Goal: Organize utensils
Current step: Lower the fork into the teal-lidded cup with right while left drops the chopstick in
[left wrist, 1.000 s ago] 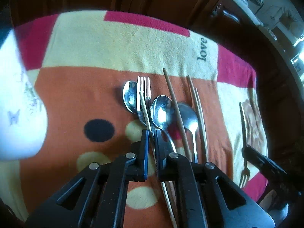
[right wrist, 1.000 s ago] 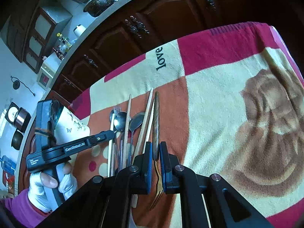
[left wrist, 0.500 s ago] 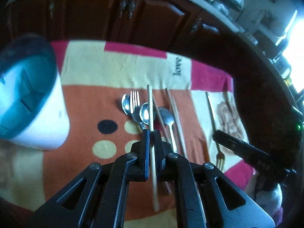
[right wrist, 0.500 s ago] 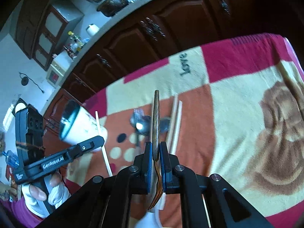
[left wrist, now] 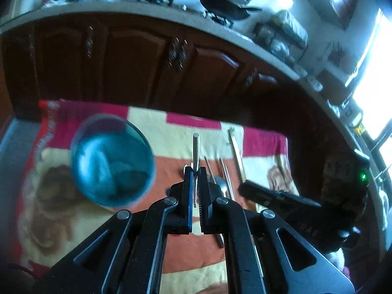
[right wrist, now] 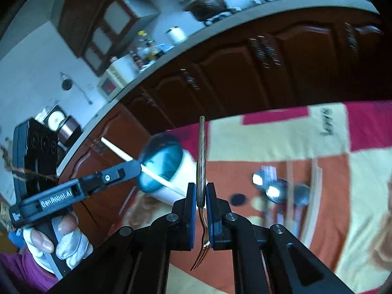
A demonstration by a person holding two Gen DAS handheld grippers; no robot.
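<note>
Motion blur smears the blue-lined white cup (left wrist: 111, 161), so what lies inside it cannot be told. The 3 shiny metal spoons (right wrist: 274, 191) on the orange patterned cloth (right wrist: 325, 220) are streaked, their handles indistinct. The left gripper (left wrist: 195, 174) hides the pale chopstick's (left wrist: 196, 147) lower end.

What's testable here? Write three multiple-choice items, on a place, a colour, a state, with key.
1. In the left wrist view, the cup stands: A left of the left gripper; B right of it; C hidden behind it.
2. The cup's inside is: A red; B blue; C yellow.
3. The right gripper is: A open, empty; B shut on a fork; C shut on a knife.
Key: 1 A, it lies left of the jaws clamping the chopstick; 2 B, its inner wall shows blue; 3 B, tines hang below the closed pads.
</note>
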